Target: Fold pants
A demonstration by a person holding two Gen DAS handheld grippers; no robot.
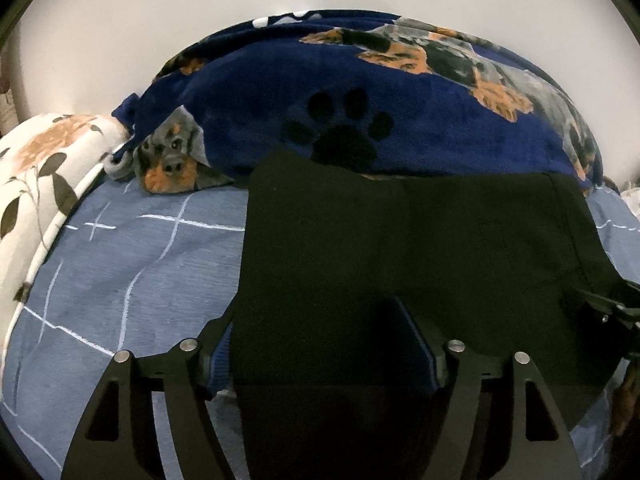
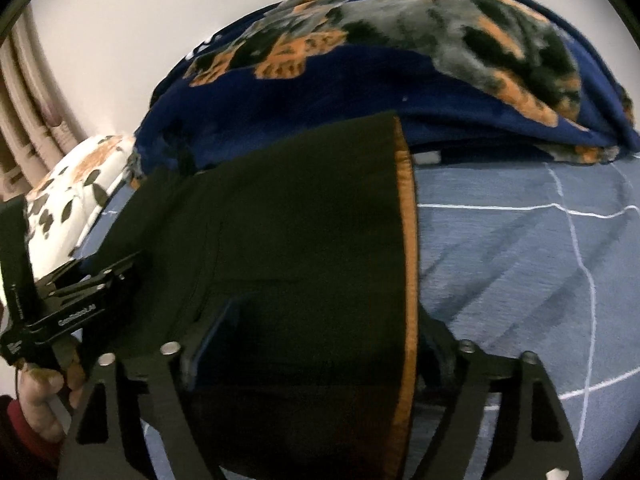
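Your pale blue bedsheet with white grid lines point(image 1: 132, 264) carries a navy fleece blanket printed with dogs and paw marks point(image 1: 360, 92) at the back. In front lie the black pants point(image 1: 400, 240), folded flat. Your left gripper point(image 1: 324, 344) and right gripper point(image 2: 316, 336) straddle the near edge, jaws released, gripping nothing.

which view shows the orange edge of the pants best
The right wrist view. There the orange edge runs in full down the right side of the black pants. In the left wrist view the pants look all black, with no orange edge clearly showing.
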